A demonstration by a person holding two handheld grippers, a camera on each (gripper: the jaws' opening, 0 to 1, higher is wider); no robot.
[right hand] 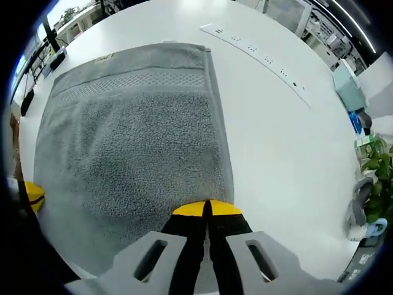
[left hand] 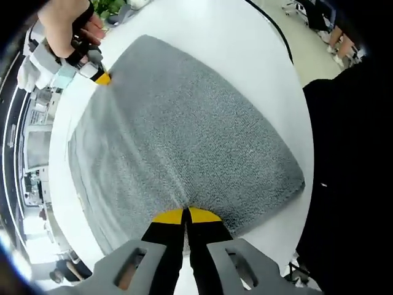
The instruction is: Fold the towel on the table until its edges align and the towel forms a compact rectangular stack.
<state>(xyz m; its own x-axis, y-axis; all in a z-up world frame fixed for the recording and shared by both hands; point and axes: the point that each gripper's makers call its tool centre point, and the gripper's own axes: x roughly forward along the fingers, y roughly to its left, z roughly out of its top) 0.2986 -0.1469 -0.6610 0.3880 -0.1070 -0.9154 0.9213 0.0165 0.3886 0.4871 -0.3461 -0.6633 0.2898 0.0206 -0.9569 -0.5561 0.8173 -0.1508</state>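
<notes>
Towel (left hand: 184, 135), grey and thick-piled, is lying spread over the white tabletop (left hand: 245, 43), already doubled into a broad layered rectangle. In the left gripper view, the left gripper (left hand: 186, 214) is sitting at the towel's near edge with its yellow-tipped jaws pressed together, pinching the cloth so that a small pucker is radiating from the tips. Far across the towel in that same view, the right gripper (left hand: 102, 77) is meeting the opposite corner, and a person's hand (left hand: 70, 27) is wrapping around its handle; a dark sleeve is filling the right side.

In the right gripper view, the right gripper (right hand: 207, 209) is resting on the near edge of the towel (right hand: 135, 141), its jaws likewise closed tight on the fabric. A woven band is running across the towel near its far end, and a lower layer is showing as a paler strip along the left and near sides. The left gripper's yellow tip (right hand: 34, 195) is peeking in at the left edge. A row of small markings is lying on the tabletop (right hand: 276, 141) beyond the towel, and a potted plant (right hand: 376, 161) is standing at the right.
</notes>
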